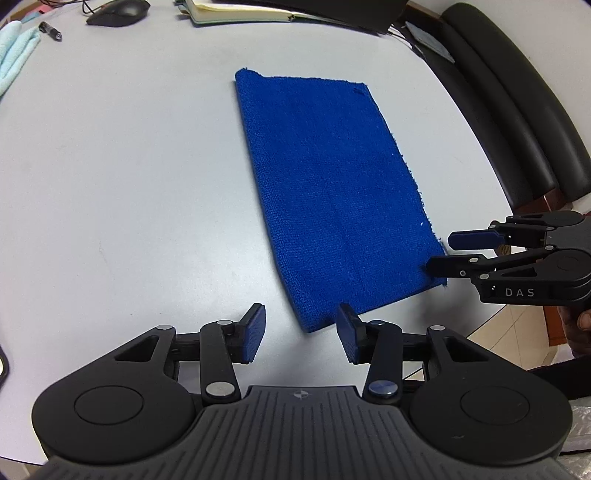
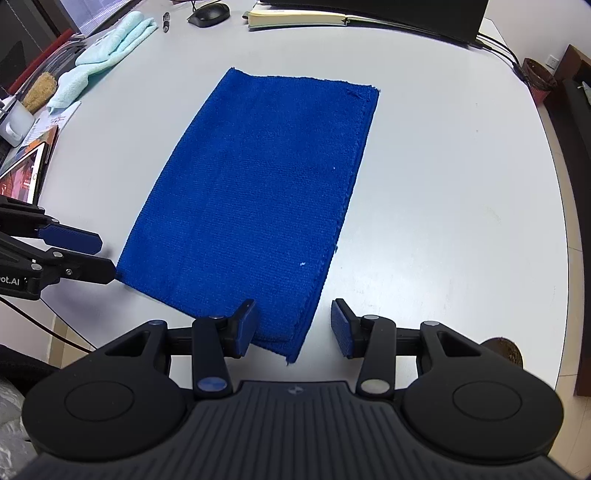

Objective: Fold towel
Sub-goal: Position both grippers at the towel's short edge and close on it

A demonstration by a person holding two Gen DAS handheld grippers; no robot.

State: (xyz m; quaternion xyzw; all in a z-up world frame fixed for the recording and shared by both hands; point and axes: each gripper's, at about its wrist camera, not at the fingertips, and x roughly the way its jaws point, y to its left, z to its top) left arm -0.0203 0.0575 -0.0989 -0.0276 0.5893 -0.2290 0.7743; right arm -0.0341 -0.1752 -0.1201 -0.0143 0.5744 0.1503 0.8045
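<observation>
A blue towel (image 1: 332, 192) lies flat on the white table, folded into a long rectangle; it also shows in the right wrist view (image 2: 251, 199). My left gripper (image 1: 301, 332) is open, its jaws either side of the towel's near left corner. My right gripper (image 2: 293, 326) is open, its jaws either side of the towel's near right corner, where stacked layers show. Each gripper shows in the other's view: the right gripper (image 1: 439, 253) at the towel's right corner, the left gripper (image 2: 105, 256) at its left corner.
A light green cloth (image 2: 107, 51), a pen (image 2: 166, 20), a black mouse (image 2: 208, 14) and an open notebook (image 2: 295, 16) lie at the table's far side. A tablet (image 2: 26, 173) sits at the left edge. Black chair cushions (image 1: 517, 110) stand to the right.
</observation>
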